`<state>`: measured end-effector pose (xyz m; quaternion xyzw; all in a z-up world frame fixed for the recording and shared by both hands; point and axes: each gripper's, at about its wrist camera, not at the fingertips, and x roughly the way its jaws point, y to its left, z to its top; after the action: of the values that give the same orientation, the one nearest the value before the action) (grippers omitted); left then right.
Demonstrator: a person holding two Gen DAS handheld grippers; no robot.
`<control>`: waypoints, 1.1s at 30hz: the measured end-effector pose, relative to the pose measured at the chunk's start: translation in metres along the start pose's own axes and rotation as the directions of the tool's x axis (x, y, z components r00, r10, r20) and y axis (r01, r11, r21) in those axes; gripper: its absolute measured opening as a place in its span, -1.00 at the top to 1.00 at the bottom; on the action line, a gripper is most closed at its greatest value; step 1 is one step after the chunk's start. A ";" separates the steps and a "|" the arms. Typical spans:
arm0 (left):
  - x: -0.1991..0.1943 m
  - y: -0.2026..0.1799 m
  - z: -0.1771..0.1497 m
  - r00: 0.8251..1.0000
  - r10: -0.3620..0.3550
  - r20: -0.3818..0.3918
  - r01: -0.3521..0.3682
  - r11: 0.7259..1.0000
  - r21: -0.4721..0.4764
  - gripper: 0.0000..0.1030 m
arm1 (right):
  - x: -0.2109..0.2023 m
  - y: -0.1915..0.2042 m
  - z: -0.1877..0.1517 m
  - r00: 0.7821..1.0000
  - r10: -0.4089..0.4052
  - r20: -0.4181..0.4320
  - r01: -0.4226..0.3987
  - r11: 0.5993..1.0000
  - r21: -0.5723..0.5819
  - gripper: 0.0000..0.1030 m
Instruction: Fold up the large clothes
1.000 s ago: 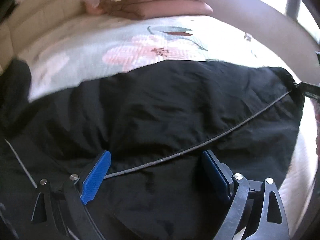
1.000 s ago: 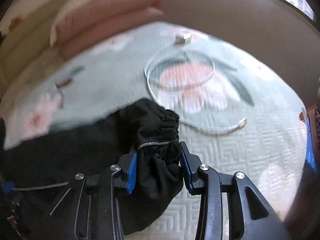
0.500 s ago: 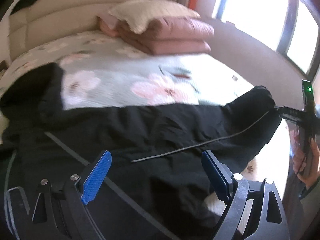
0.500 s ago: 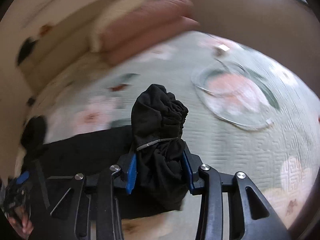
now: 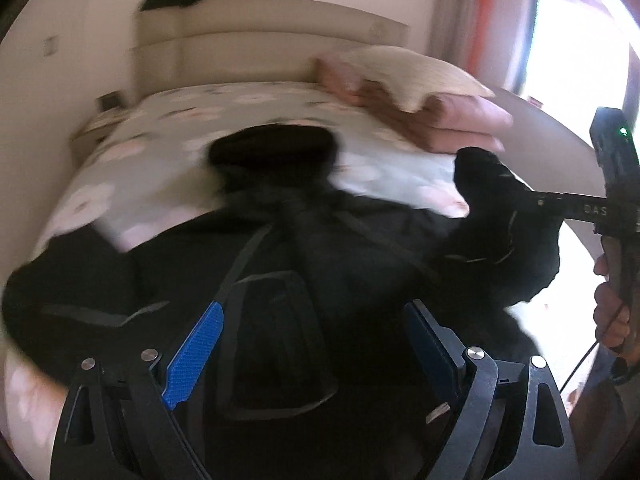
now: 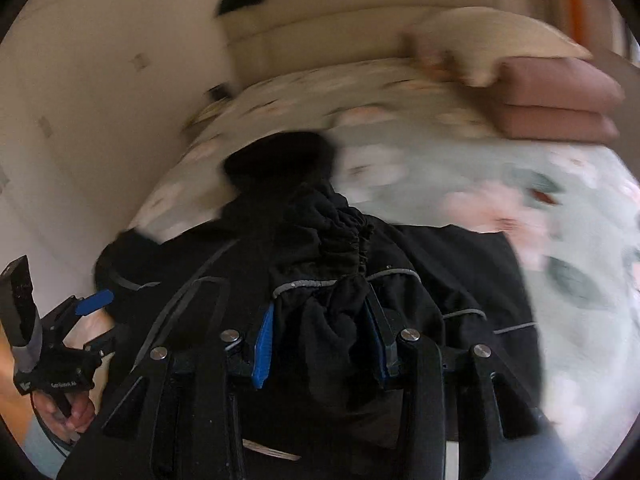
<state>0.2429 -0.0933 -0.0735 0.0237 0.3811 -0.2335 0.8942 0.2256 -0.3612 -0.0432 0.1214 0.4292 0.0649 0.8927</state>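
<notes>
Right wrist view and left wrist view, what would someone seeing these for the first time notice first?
The eye goes first to the big black garment spread over the floral bedspread, filling the lower half of both views. Its gathered elastic cuff is bunched between the blue pads of the right gripper, while the left gripper is open above the fabric. Behind, a pale pillow tops folded pink bedding near the headboard.

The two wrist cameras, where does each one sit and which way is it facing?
Left wrist: on the left gripper, open over the black jacket, facing the headboard; the right gripper and its hand show at right.
Right wrist: on the right gripper, shut on the jacket's elastic cuff; the left gripper shows at left.
Shared: jacket, floral bedspread, pink folded bedding, headboard.
</notes>
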 end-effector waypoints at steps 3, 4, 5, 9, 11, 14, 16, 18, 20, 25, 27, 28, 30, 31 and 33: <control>-0.017 0.038 -0.028 0.999 0.051 -0.002 -0.051 0.997 -0.051 -0.78 | 0.046 0.064 -0.007 0.997 0.043 -0.060 -0.046 0.998 -0.034 0.16; -0.021 0.051 -0.037 0.997 0.075 -0.007 -0.075 0.995 -0.066 -0.78 | 0.059 0.076 -0.012 0.995 0.057 -0.080 -0.061 0.997 -0.040 0.16; -0.022 0.058 -0.044 0.996 0.087 -0.010 -0.088 0.993 -0.077 -0.78 | 0.081 0.095 -0.016 0.990 0.078 -0.118 -0.083 0.996 -0.042 0.16; -0.019 0.088 -0.066 0.996 0.088 -0.033 -0.092 0.985 -0.143 -0.78 | 0.151 0.131 -0.032 0.968 0.084 -0.235 -0.098 0.994 -0.046 0.16; -0.014 0.097 -0.074 0.995 0.089 -0.042 -0.095 0.982 -0.164 -0.78 | 0.185 0.148 -0.049 0.954 0.043 -0.297 -0.065 0.996 -0.067 0.15; -0.008 0.108 -0.084 0.995 0.087 -0.054 -0.096 0.979 -0.180 -0.78 | 0.212 0.153 -0.067 0.935 0.012 -0.354 -0.045 0.995 -0.084 0.00; -0.003 0.112 -0.088 0.995 0.073 -0.064 -0.084 0.979 -0.186 -0.78 | 0.213 0.158 -0.070 0.937 0.008 -0.349 -0.047 0.993 -0.104 -0.11; -0.002 0.114 -0.093 0.996 0.064 -0.067 -0.076 0.980 -0.184 -0.78 | 0.204 0.162 -0.068 0.938 0.017 -0.346 -0.064 0.990 -0.124 -0.14; 0.002 0.114 -0.092 0.996 0.050 -0.067 -0.062 0.982 -0.179 -0.78 | 0.179 0.165 -0.066 0.940 0.082 -0.330 -0.130 0.983 -0.126 -0.14; 0.007 0.100 -0.077 0.999 -0.019 -0.048 0.011 0.987 -0.163 -0.78 | 0.115 0.148 -0.064 0.969 0.094 -0.229 -0.134 0.978 -0.162 -0.21; 0.014 0.091 -0.069 0.995 -0.092 -0.047 0.082 0.982 -0.172 -0.78 | 0.102 0.129 -0.062 0.977 0.057 -0.207 -0.088 0.986 -0.144 -0.21; 0.021 0.088 -0.064 0.990 -0.126 -0.056 0.114 0.977 -0.183 -0.78 | 0.095 0.112 -0.063 0.979 0.042 -0.199 -0.066 0.991 -0.114 -0.21; 0.039 0.080 -0.056 0.975 -0.206 -0.079 0.185 0.958 -0.220 -0.78 | 0.085 0.091 -0.064 0.982 0.025 -0.187 -0.040 0.996 -0.078 -0.21; 0.049 0.078 -0.053 0.968 -0.233 -0.090 0.206 0.949 -0.240 -0.78 | 0.081 0.080 -0.067 0.983 0.012 -0.183 -0.024 0.998 -0.061 -0.21; 0.070 0.072 -0.048 0.958 -0.260 -0.122 0.219 0.935 -0.279 -0.78 | 0.073 0.058 -0.071 0.984 0.009 -0.180 -0.012 1.000 -0.018 -0.21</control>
<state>0.2844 -0.0472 -0.1659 -0.1234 0.4779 -0.2859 0.8214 0.2148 -0.2775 -0.1254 0.1090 0.5067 0.0842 0.8510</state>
